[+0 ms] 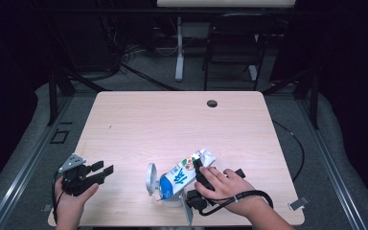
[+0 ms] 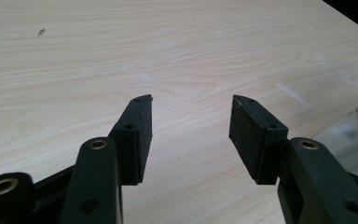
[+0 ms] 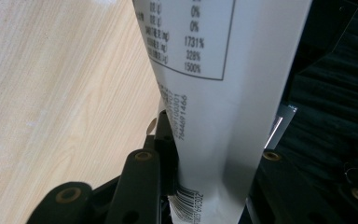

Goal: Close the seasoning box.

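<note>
A milk carton (image 1: 184, 173), white with a blue lower end, leans tilted near the table's front edge. Its blue end meets a whitish translucent container (image 1: 151, 179); whether it rests in or against it I cannot tell. My right gripper (image 1: 199, 167) is shut on the carton's upper part, held by a hand from the lower right. In the right gripper view the carton's printed side (image 3: 214, 93) stands between the jaws of the right gripper (image 3: 214, 140). My left gripper (image 1: 104, 168) sits at the front left, open and holding nothing. The left gripper (image 2: 192, 100) hovers over bare wood.
The light wooden table (image 1: 172, 120) has a cable hole (image 1: 212, 103) near its far edge. A translucent edge of the container (image 2: 356, 128) shows at the right of the left gripper view. A dark chair (image 1: 235, 38) and a table leg stand beyond the table.
</note>
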{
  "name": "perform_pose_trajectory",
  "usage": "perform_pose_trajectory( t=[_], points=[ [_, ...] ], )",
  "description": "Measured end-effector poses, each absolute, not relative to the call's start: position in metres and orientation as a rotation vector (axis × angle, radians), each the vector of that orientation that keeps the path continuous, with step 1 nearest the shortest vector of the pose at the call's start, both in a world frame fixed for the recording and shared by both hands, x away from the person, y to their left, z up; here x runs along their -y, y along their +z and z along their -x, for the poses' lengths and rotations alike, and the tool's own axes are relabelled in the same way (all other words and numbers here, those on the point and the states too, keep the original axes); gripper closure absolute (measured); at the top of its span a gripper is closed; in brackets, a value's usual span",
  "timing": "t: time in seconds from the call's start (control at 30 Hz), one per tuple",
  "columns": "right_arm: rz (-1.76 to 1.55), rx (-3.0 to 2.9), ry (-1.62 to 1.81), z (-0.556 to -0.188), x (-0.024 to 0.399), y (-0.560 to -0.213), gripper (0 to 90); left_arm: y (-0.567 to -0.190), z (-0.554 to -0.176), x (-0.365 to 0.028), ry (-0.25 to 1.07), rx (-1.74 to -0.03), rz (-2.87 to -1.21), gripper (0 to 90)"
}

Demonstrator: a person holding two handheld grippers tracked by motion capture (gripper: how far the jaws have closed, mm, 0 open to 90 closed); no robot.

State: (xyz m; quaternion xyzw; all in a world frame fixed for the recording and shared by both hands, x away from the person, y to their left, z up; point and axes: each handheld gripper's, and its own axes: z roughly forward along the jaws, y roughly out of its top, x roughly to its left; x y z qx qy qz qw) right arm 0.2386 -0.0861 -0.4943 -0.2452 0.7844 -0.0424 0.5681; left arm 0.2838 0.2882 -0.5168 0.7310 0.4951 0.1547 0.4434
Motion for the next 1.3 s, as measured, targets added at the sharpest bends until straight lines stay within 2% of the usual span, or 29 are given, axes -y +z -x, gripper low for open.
perform_pose_trajectory(
  t=[1.3],
  points=[
    [0.569, -1.857, -0.108, -0.2369, 0.0842, -0.4936, 78.4, -0.5188, -0.2844, -0.2895, 0.382, -1.239, -1.805, 49.5]
  ],
)
